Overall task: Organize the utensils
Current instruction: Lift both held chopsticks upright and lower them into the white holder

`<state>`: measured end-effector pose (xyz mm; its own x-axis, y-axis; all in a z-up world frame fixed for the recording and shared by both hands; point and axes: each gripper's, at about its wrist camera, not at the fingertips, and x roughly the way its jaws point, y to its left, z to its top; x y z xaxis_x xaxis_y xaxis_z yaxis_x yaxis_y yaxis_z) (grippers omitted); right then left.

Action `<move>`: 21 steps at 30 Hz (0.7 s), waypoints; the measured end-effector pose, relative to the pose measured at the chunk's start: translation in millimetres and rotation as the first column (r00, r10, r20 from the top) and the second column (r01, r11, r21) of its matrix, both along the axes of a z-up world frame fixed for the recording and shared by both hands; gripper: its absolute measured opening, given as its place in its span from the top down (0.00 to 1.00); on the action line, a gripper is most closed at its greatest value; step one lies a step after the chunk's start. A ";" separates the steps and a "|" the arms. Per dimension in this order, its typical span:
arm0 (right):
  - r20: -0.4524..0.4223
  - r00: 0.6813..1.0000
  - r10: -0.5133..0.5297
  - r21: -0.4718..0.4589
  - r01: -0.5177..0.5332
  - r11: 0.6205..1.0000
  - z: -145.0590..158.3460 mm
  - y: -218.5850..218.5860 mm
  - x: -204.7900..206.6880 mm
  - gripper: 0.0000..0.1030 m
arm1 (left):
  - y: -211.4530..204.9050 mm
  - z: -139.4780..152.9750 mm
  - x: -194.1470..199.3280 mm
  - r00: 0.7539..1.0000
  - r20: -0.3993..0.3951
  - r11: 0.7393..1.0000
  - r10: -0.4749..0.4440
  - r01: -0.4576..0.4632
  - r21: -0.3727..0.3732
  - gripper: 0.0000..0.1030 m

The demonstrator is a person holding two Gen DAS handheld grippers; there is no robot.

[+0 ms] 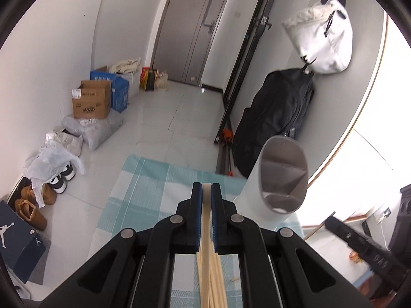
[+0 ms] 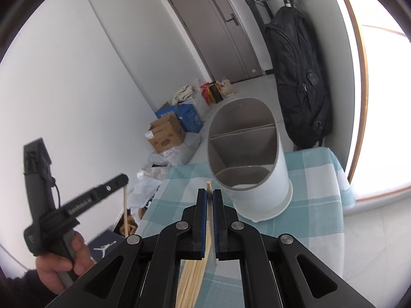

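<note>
My left gripper (image 1: 206, 188) is shut on a pale wooden chopstick (image 1: 206, 220), held above the checked cloth. Several more chopsticks (image 1: 214, 282) lie in a bundle on the cloth below it. My right gripper (image 2: 209, 195) is shut on another chopstick (image 2: 210, 210), whose tip pokes out in front of the jaws. A bundle of chopsticks (image 2: 191, 279) lies under it. The white utensil holder (image 2: 250, 164) with grey divided compartments stands just ahead of the right gripper; it also shows right of the left gripper (image 1: 278, 179). The left gripper with its chopstick (image 2: 125, 205) shows at left in the right wrist view.
The small table has a blue-and-white checked cloth (image 1: 143, 187) whose edges drop to the tiled floor. Cardboard boxes (image 1: 92, 100), bags and shoes (image 1: 33, 205) line the left wall. A black backpack (image 2: 299, 77) hangs by the table's far right. The right gripper's body (image 1: 364, 246) is at right.
</note>
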<state>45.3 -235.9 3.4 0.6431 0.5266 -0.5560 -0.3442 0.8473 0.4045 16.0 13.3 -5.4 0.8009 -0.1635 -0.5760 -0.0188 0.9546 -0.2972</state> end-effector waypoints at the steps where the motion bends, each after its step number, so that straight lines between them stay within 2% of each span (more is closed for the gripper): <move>1: 0.006 1.000 0.000 -0.005 0.000 1.000 0.6 0.4 -1.1 0.97 | -0.9 2.8 -1.6 1.000 0.021 1.000 0.002 -0.002 -0.009 0.97; 6: 0.034 0.999 -0.004 0.005 0.004 1.000 8.5 -2.2 -4.4 0.97 | -6.0 18.6 -3.8 0.995 0.099 1.000 -0.001 0.001 -0.007 0.97; 15: 0.055 0.998 -0.020 0.033 0.018 0.999 28.9 -12.4 -6.4 0.96 | -13.7 48.4 15.0 0.986 0.164 0.999 -0.013 0.018 -0.031 0.97; 21: 0.056 0.998 -0.032 0.058 0.029 0.998 54.1 -27.1 1.9 0.96 | -23.7 73.4 27.4 0.973 0.229 0.999 -0.033 0.035 -0.007 0.97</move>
